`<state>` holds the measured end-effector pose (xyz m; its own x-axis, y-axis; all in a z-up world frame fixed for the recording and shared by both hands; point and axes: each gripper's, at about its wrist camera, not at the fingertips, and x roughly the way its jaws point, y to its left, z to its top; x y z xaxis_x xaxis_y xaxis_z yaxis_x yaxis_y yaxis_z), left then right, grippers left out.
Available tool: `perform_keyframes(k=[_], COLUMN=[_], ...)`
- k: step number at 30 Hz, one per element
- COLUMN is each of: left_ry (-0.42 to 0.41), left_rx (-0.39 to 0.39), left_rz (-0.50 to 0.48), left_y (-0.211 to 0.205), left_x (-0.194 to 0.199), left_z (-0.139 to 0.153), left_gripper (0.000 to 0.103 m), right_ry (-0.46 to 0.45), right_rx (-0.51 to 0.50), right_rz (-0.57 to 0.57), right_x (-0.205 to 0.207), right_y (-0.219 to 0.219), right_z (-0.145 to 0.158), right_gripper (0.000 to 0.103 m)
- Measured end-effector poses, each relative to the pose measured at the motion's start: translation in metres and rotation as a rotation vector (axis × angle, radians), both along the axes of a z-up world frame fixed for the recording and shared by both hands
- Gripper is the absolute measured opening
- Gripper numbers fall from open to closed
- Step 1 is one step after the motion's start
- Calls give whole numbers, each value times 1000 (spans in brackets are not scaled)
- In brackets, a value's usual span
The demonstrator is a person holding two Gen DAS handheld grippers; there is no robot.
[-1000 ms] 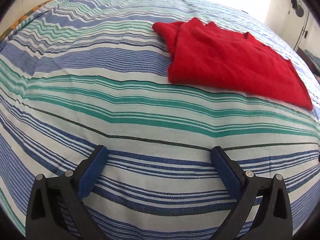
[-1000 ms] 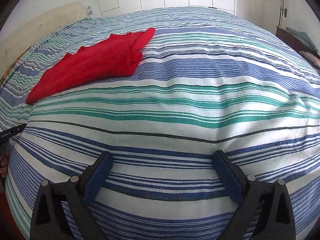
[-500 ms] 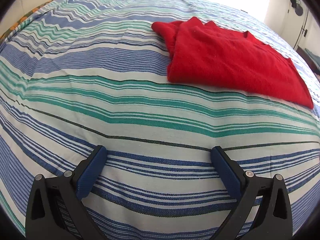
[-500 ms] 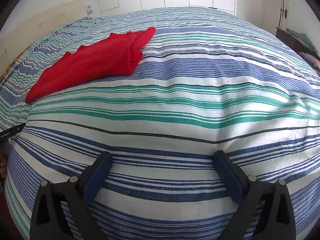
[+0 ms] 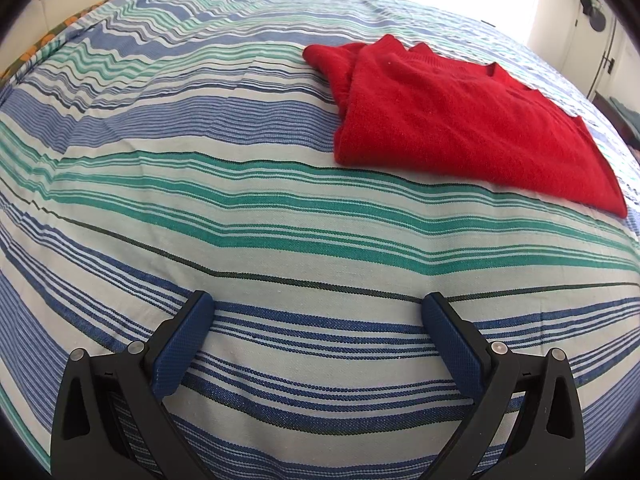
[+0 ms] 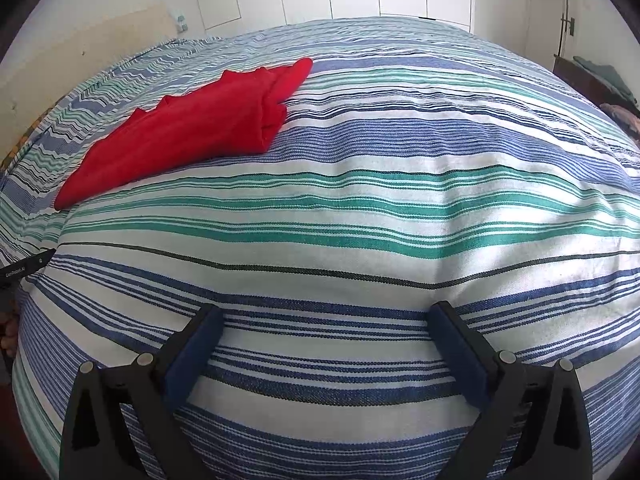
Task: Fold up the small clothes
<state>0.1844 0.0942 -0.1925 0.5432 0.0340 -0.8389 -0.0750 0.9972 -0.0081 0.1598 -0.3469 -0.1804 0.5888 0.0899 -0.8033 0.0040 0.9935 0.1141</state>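
Red sweater [image 5: 452, 120]: 1, folded, on striped bed [image 5: 280, 220]. Left hand-held gripper [image 5: 318, 316] and right hand-held gripper [image 6: 326, 326]: jaws spread, empty, well apart from it. Risk: careless regrasp undoes fold.

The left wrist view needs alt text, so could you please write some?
A folded red sweater lies on a striped bedspread, ahead and to the right of the open, empty left tongs.

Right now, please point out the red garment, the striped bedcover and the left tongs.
red garment [image 5: 460, 120], left wrist view, middle of its folded top layer.
striped bedcover [image 5: 240, 216], left wrist view, a bare green stripe.
left tongs [image 5: 316, 308], left wrist view, midway between the open fingertips.
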Motion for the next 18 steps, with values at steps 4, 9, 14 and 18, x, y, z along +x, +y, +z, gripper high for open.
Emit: perform_keyframes(k=[4, 9, 14, 18], left_ry=[3, 2, 42, 64], left_rx=[3, -10, -46, -179], left_rz=[0, 0, -20, -44], left_y=[0, 1, 4, 15], left_x=[0, -3, -16, -13], left_z=[0, 4, 12, 35], left_gripper=[102, 102, 102, 101], right_ry=[-3, -4, -5, -2], right_rx=[4, 6, 11, 12], right_rz=[1, 2, 5, 5], right_x=[0, 0, 1, 1], right_y=[0, 0, -1, 0], right_z=[0, 0, 0, 0], right_gripper=[102, 102, 103, 103])
